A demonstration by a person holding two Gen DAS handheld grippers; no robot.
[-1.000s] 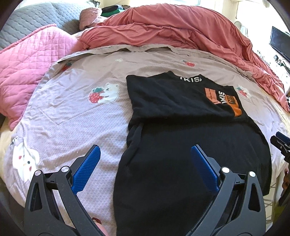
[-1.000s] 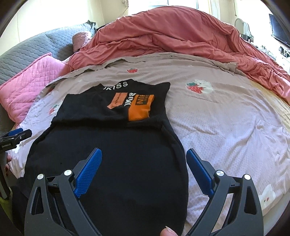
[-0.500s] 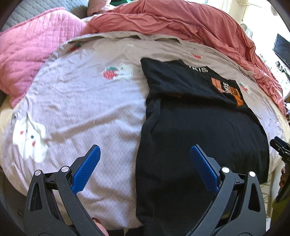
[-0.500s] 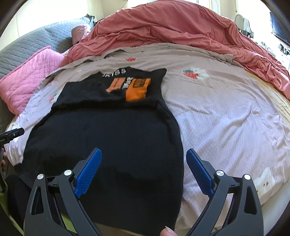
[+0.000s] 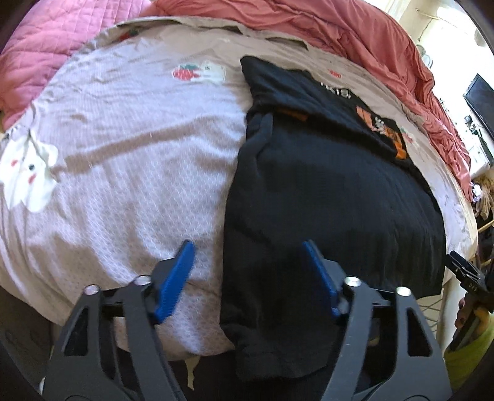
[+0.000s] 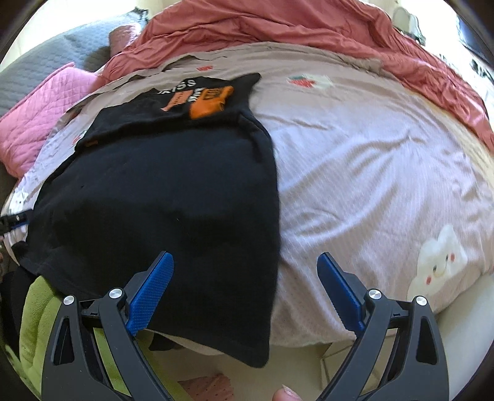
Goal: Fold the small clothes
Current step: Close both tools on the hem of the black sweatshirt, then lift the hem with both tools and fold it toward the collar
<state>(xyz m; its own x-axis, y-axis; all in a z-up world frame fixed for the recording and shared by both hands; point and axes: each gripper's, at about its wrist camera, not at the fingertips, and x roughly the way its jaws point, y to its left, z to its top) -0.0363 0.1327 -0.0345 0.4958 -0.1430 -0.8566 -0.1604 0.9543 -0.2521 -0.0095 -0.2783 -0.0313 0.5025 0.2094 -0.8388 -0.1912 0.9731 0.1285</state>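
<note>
A black T-shirt (image 5: 324,191) with an orange and white print lies flat on the bed, its top part folded down over the body; its hem hangs over the near bed edge. It also shows in the right wrist view (image 6: 160,185). My left gripper (image 5: 250,250) is open and empty, hovering over the shirt's left edge near the hem. My right gripper (image 6: 245,260) is open and empty, hovering over the shirt's right edge near the hem.
The bed has a pale pink sheet (image 5: 123,154) with strawberry and bear prints. A salmon duvet (image 6: 278,27) is bunched at the back. A pink quilted pillow (image 6: 40,114) lies at the left. Green fabric (image 6: 37,314) shows below the bed edge.
Both grippers have pulled back and down toward the near bed edge, so the shirt's hanging hem now shows. The left gripper's jaws stand somewhat narrower than before.
</note>
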